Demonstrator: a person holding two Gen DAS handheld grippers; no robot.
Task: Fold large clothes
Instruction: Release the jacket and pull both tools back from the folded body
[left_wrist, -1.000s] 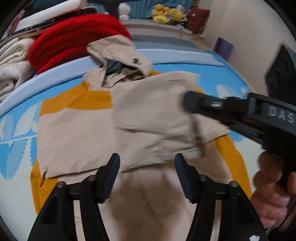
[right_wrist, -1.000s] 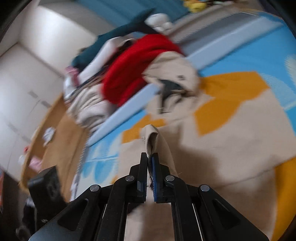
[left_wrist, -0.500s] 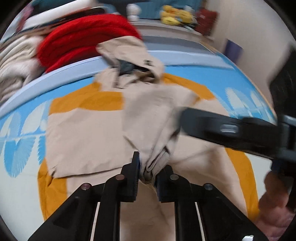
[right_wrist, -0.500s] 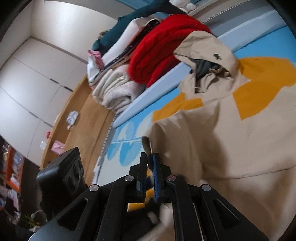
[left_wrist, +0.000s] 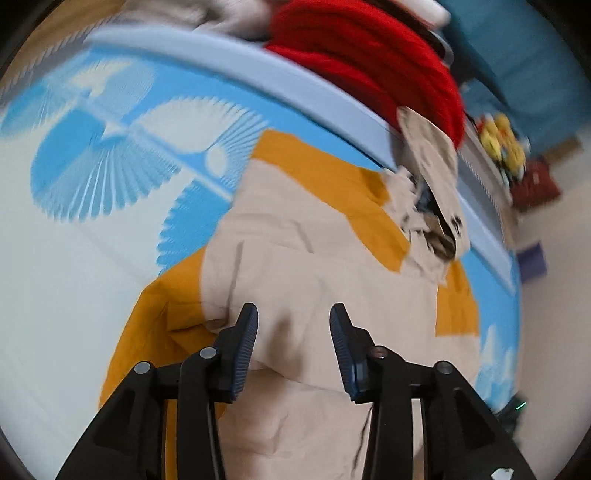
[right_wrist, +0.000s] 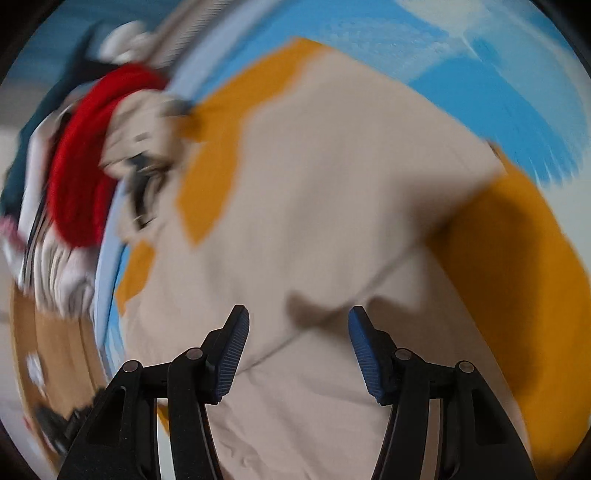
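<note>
Fabric covers most of the blue-and-white patterned mat (left_wrist: 92, 177): a beige hooded jacket (left_wrist: 314, 266) with mustard-yellow panels lies spread flat, its hood (left_wrist: 430, 158) pushed up against the pale blue raised border (left_wrist: 229, 70) at the mat's far edge. Beyond that border sits a pile of folded things, a red knitted piece (left_wrist: 373, 55) on top and pale cloth next to it, so that side is crowded. In the left wrist view, bare mat lies wide open beside the jacket's mustard sleeve (left_wrist: 147, 332), which is where the free room is. On the other side only a narrow strip of blue mat shows past the jacket before a light wall. Yellow plush toys (left_wrist: 504, 142) sit far back. A folded beige layer already lies across the jacket's body, its lower edge running just ahead of the fingertips in both views.

The left gripper (left_wrist: 293, 332) hangs tilted down over the beige middle of the jacket. Its jaws have just been opening and now stand apart, with nothing pinched between the ribbed blue pads (left_wrist: 245, 347); cloth only shows beneath the gap.

The right gripper (right_wrist: 297, 336) also points down at the jacket (right_wrist: 332, 184), near a mustard sleeve (right_wrist: 517, 277). Its jaws have just been opening too and stand wider than the left pair, empty, the fabric lying loose below. This view is heavily smeared, so I cannot tell whether either fingertip brushes the cloth.
</note>
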